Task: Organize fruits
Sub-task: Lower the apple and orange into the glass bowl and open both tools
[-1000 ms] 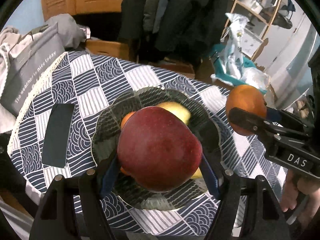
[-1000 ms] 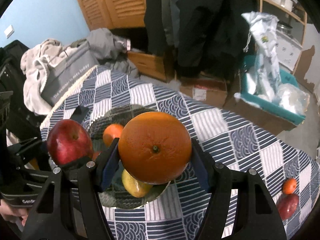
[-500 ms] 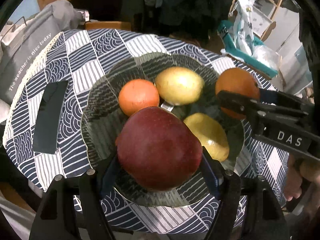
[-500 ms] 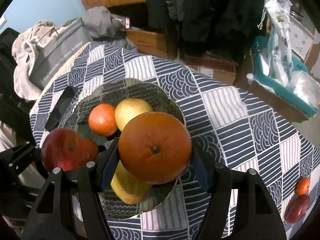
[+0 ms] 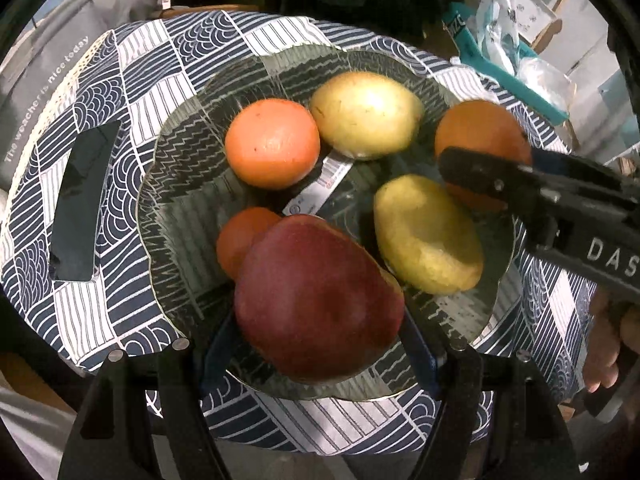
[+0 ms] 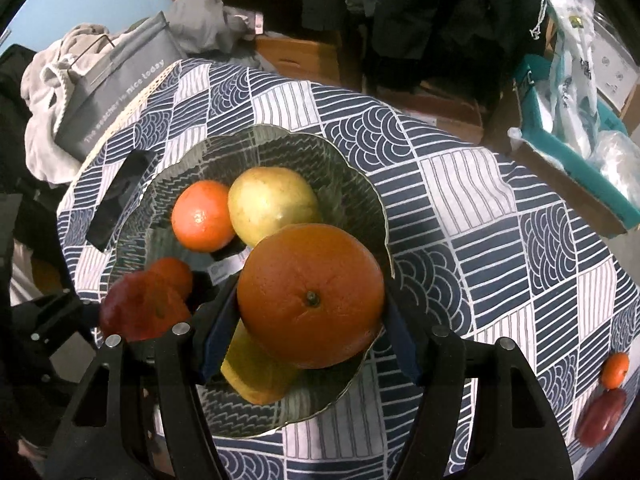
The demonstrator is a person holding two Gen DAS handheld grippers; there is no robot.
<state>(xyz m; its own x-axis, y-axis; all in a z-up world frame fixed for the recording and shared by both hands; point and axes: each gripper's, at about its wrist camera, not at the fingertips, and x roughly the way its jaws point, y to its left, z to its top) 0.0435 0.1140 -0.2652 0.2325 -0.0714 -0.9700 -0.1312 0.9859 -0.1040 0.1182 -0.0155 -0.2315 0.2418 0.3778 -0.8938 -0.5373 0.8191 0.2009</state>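
The left hand-held gripper (image 5: 320, 312) is clamped on a red apple (image 5: 318, 300) above the near part of the glass plate (image 5: 180, 184); the right hand-held gripper (image 6: 310, 304) grips an orange (image 6: 310, 296) over the plate's right rim. Each should be lowered into a free gap before its jaws part, well clear of the yellow pear (image 5: 428, 236) ahead of the apple, so nothing rolls off.

Patterned tablecloth (image 6: 460, 184); black phone (image 5: 82, 208) lying on it; grey bag (image 6: 120, 80) with clothes (image 6: 48, 84) behind.

The red apple (image 5: 318, 300) hides part of a small orange (image 5: 244, 240).
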